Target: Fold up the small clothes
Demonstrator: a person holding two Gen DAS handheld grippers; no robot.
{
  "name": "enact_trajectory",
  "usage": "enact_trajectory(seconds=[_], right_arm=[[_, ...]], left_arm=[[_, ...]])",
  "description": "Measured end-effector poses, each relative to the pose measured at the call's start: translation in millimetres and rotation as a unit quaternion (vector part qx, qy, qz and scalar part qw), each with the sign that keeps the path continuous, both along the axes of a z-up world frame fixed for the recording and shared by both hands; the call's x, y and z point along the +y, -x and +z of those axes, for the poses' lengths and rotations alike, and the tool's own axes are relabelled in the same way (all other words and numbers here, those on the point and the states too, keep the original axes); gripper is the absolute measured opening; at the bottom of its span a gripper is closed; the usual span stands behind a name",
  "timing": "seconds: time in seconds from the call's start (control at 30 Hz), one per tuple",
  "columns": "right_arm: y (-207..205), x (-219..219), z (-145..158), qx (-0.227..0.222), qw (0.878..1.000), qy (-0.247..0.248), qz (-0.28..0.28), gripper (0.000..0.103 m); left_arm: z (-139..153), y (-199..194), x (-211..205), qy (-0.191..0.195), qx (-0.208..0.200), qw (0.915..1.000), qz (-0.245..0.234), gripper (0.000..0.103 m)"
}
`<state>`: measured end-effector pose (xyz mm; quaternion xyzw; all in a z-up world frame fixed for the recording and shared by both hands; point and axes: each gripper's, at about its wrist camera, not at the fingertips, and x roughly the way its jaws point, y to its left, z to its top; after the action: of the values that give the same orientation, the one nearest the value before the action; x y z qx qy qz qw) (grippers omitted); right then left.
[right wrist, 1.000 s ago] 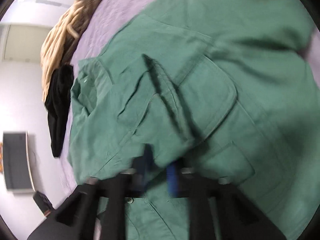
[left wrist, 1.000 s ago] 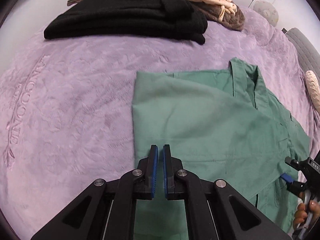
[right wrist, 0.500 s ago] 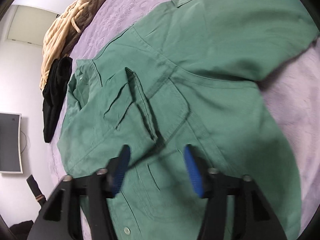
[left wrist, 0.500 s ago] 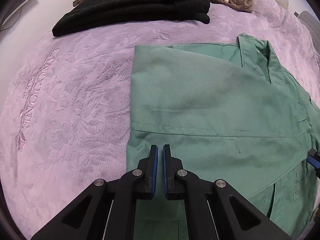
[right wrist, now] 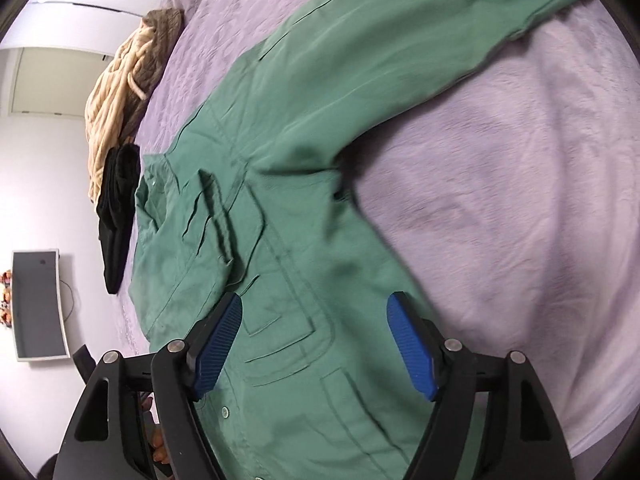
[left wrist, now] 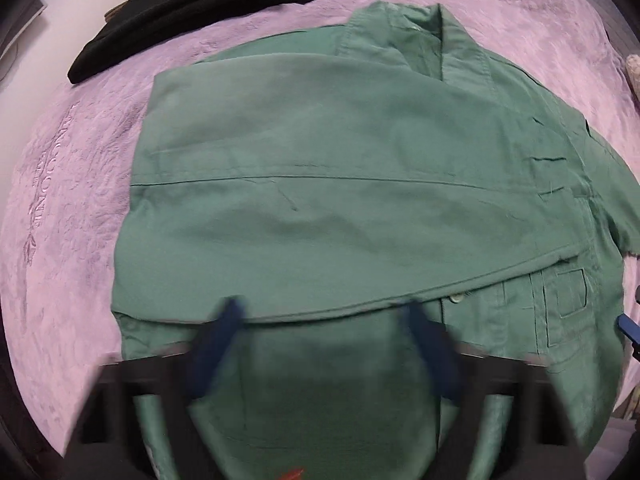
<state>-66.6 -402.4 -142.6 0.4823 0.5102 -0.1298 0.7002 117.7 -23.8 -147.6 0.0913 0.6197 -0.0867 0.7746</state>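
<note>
While both the left gripper (left wrist: 320, 344) and right gripper (right wrist: 314, 344) are opening empty, the folded green shirt (left wrist: 340, 200) risks unfolding if a finger snags it.

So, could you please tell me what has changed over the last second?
Both grippers have let go: the left gripper and right gripper jaws are opening above the green shirt, nothing between them. The folded-over left side stays put; the black garment is unmoved.

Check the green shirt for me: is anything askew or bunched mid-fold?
Yes. On the green shirt, a ridge of fabric stands bunched beside the collar, not flat. One sleeve lies unfolded across the purple blanket. No damage shows.
</note>
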Motion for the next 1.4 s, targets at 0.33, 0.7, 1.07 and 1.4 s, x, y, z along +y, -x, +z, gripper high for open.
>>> enact_trajectory(seconds=[0.33,0.7,1.07,1.4], right_arm=[[32.6,-96.1,-0.6,-0.026,0.995,0.009,-0.096,0.08],[60.6,-233.9,-31.4,-0.08,0.958,-0.018,-0.274,0.08],[50.9,-271.0,-40.2,-0.116,0.938,-0.064,-0.32,0.005],[-44.5,-191.3,73.4,-0.195,0.976,0.072,-0.06,0.004]], left_arm=[[-2.6,13.8,-92.1,-0.009,0.013,0.9991,-0.04,0.101],[-6.8,18.5,-161.5,0.012,0.019,0.9966,-0.08,0.101],[-13.9,24.5,-183.7,0.025,0.029,0.9971,-0.066,0.101],[-5.4,6.0,-144.7,0.036,0.009,0.9991,-0.022,0.101]])
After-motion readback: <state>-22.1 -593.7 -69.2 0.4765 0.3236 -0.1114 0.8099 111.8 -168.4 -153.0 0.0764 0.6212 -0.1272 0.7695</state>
